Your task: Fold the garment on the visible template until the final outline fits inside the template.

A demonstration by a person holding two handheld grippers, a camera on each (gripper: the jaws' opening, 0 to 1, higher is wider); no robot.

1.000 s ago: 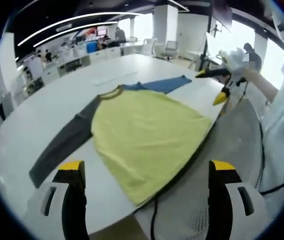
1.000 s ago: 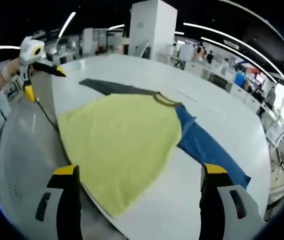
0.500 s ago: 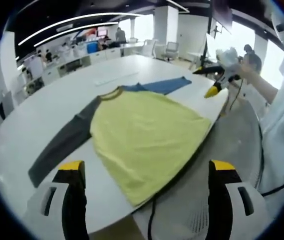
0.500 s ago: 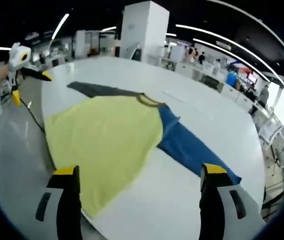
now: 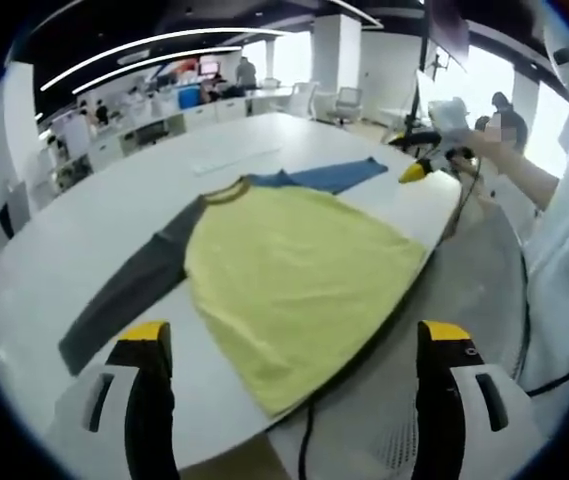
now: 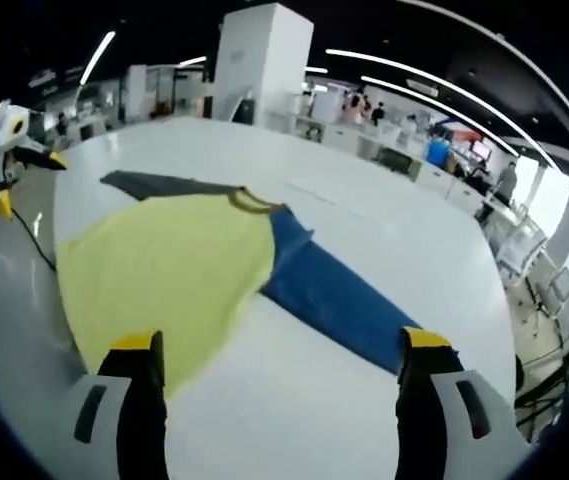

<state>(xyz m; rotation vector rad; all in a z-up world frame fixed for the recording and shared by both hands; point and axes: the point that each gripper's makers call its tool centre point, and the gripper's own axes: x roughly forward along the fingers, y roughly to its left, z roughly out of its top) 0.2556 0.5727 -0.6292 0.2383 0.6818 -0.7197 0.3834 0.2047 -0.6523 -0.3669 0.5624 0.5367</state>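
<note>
Left gripper view: the yellow shirt [image 5: 299, 275] (one grey sleeve, one blue) lies flat, unfolded, at the white table's [image 5: 84, 215] near edge, both the left gripper [image 5: 294, 345] and right gripper [image 6: 279, 355] wide open, holding nothing.

An open-plan office: a big white meeting table [image 5: 84, 240] sits up front, rows of desks [image 5: 154, 105] with monitors [image 5: 184, 94] run along the back, people [image 6: 439, 152] work at them, long strip lights [image 5: 134, 45] sweep across a dark ceiling, white columns [image 6: 254, 60] rise, and office chairs [image 5: 342, 100] stand by bright windows.
</note>
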